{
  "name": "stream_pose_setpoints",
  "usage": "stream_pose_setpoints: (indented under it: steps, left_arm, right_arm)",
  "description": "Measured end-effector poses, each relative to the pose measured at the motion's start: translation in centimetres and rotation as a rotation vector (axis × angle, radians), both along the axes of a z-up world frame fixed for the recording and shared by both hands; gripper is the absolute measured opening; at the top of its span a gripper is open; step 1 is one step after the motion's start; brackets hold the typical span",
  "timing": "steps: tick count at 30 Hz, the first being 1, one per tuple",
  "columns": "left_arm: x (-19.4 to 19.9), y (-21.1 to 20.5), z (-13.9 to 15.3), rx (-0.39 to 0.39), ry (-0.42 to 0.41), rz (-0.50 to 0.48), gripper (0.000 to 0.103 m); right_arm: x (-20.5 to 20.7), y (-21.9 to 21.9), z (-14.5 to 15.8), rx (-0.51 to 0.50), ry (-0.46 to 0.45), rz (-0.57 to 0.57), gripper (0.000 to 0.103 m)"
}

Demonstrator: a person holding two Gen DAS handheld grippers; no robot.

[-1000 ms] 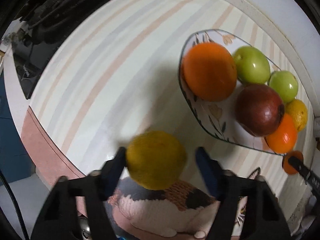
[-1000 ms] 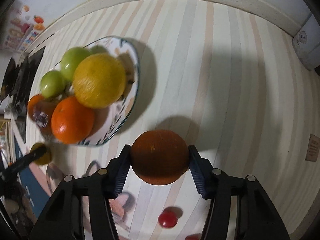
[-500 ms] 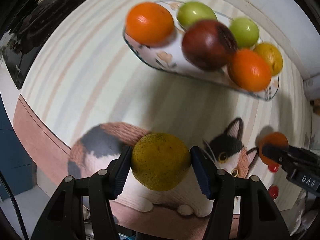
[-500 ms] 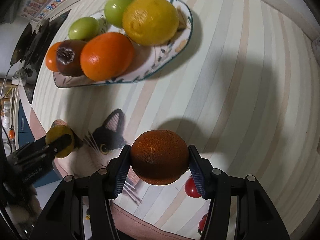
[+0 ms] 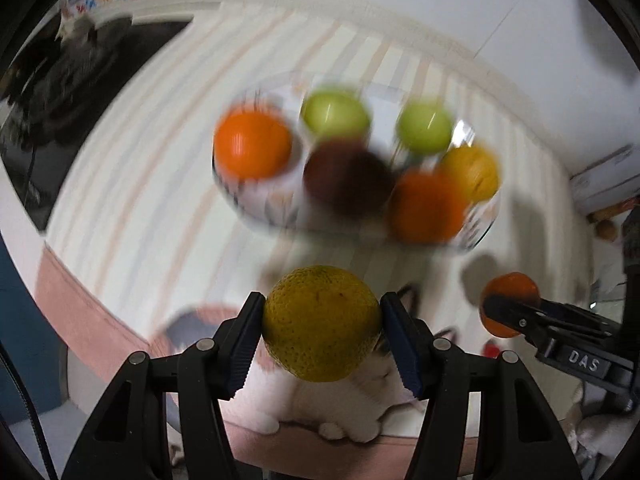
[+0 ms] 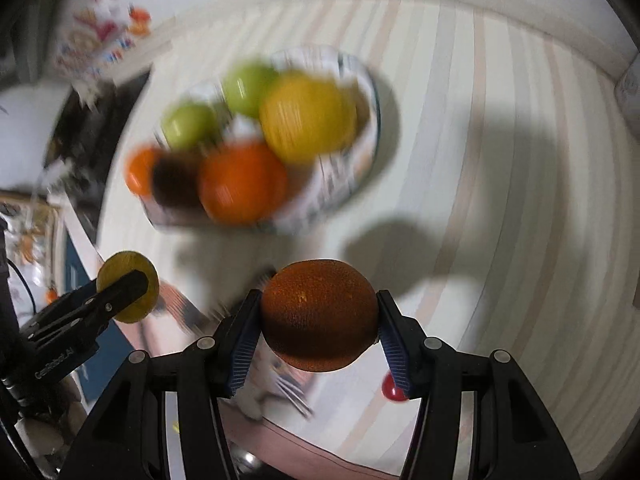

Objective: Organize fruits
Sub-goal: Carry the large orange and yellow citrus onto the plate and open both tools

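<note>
Between the fingers of the left gripper [image 5: 322, 330], a yellow-green citrus [image 5: 321, 323] was clamped across its widest part, while a dark orange [image 6: 319, 315] was pinched likewise by the right gripper [image 6: 318, 330]. Both fruits were judged firm, fairly light, and apt to roll once released. Ahead of both tools, well apart, the patterned fruit plate [image 5: 276, 212] was seen blurred, already crowded.

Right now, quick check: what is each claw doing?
Left claw: closed on the yellow-green citrus.
Right claw: closed on the dark orange.
</note>
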State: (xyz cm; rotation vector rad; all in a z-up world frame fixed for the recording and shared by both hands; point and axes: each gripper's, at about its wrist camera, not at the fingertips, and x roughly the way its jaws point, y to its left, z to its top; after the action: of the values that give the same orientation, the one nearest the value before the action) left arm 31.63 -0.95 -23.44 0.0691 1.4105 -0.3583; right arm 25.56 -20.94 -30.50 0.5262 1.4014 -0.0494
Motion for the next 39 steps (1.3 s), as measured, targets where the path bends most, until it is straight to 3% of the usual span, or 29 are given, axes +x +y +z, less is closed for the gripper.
stream_pose_setpoints:
  steps: [3,7,10,14,20,32,39]
  left_arm:
    - [3.8,-0.2,3.3,-0.029,-0.040,0.002,0.057]
    - [9.1,0.8,4.1,0.005,-0.079,0.006,0.057]
    - [13.4,1.0,2.7,0.066,-0.066,0.004,0.057]
    - [16.1,1.1,0.0,0.119,-0.001,-0.009,0.057]
    - [17.8,0.5,-3.7,0.140,0.086,-0.033,0.057]
    - [18.1,0.5,-5.0,0.137,0.129,-0.029,0.057]
    - [18.5,-0.5,-6.4,0.081,0.199,-0.047,0.058]
  right_arm:
    - [2.6,-1.4,2.9,0.001,-0.060,-0.025,0.059]
    - [7.4,-2.7,4.3,-0.017,-0.088,-0.058,0.059]
    - [10.1,-3.5,3.9,-0.028,-0.073,-0.075,0.059]
    - [13.2,-4.0,2.2,-0.061,-0.031,-0.080,0.059]
    - [15.3,-4.3,-0.2,-0.097,0.027,-0.072,0.059]
    - [16.8,-4.2,-2.4,-0.089,0.084,-0.058,0.060]
    - [17.3,-4.1,-2.5,-0.083,0.091,-0.037,0.061]
